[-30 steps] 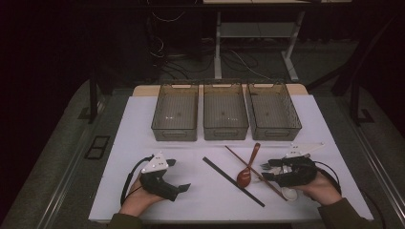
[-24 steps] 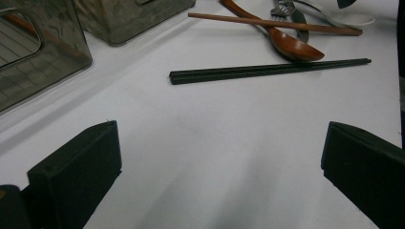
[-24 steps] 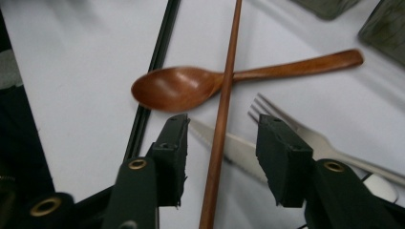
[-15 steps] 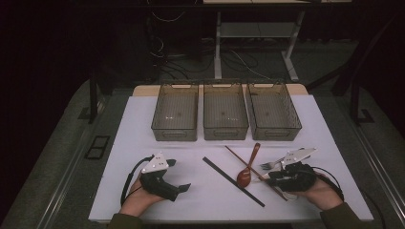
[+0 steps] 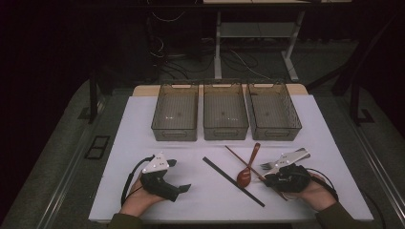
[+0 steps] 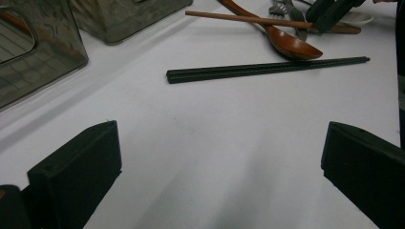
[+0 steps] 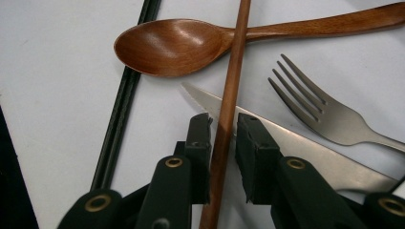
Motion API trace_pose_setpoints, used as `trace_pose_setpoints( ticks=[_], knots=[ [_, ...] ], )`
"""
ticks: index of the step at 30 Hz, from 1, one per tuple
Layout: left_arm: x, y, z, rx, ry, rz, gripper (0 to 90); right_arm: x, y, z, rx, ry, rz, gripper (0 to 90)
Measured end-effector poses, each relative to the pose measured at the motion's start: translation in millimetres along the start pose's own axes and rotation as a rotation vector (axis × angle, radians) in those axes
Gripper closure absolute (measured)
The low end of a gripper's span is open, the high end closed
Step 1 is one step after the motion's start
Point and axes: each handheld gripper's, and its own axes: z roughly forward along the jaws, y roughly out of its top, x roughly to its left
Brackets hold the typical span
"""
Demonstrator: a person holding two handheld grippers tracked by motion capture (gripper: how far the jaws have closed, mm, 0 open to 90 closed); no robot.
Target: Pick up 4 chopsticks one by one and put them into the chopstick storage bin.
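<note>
My right gripper [image 7: 223, 121] points down at a pile of cutlery, its jaws on either side of a brown wooden chopstick [image 7: 231, 81]. The jaws have just been closing; a thin gap still shows beside the stick. A wooden spoon [image 7: 172, 45], a metal fork [image 7: 325, 114] and a knife [image 7: 296, 143] lie around it. In the high view the right gripper [image 5: 265, 178] is at the front right. My left gripper [image 5: 177, 175] rests at the front left, jaws wide apart with nothing between them [image 6: 219, 131]. A pair of black chopsticks [image 5: 234, 182] lies between the two hands.
Three see-through bins [image 5: 175, 114] [image 5: 225, 112] [image 5: 273, 112] stand in a row at the back of the white table top. One bin [image 6: 43, 47] is close on the left in the left gripper view. Bare white surface lies ahead of the left gripper.
The right gripper has tipped and shifted slightly over the cutlery, its grey plate now slanting up. The left hand and the cutlery have stayed put.
</note>
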Motion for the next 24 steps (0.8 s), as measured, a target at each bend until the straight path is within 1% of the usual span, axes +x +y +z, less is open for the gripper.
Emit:
trace_pose_setpoints(
  ticks=[2,5,8,17,24],
  knots=[
    [-0.1,0.0,0.1,0.001,0.000,0.000,0.0,1.1,0.1,1.4,0.002,-0.004,0.001,75.9],
    [-0.1,-0.1,0.1,0.001,0.000,0.000,0.0,1.8,0.1,4.2,0.017,-0.010,-0.012,77.5],
    [-0.1,-0.1,0.3,0.004,0.000,0.000,0.0,2.8,0.0,4.8,0.018,-0.015,-0.015,78.4],
    [-0.3,0.0,0.6,0.006,-0.002,0.003,0.0,2.9,0.2,5.1,0.017,-0.021,0.002,81.9],
    [-0.4,0.0,0.7,0.005,-0.003,0.002,0.0,2.1,0.2,4.7,0.017,-0.018,0.010,82.4]
  ],
)
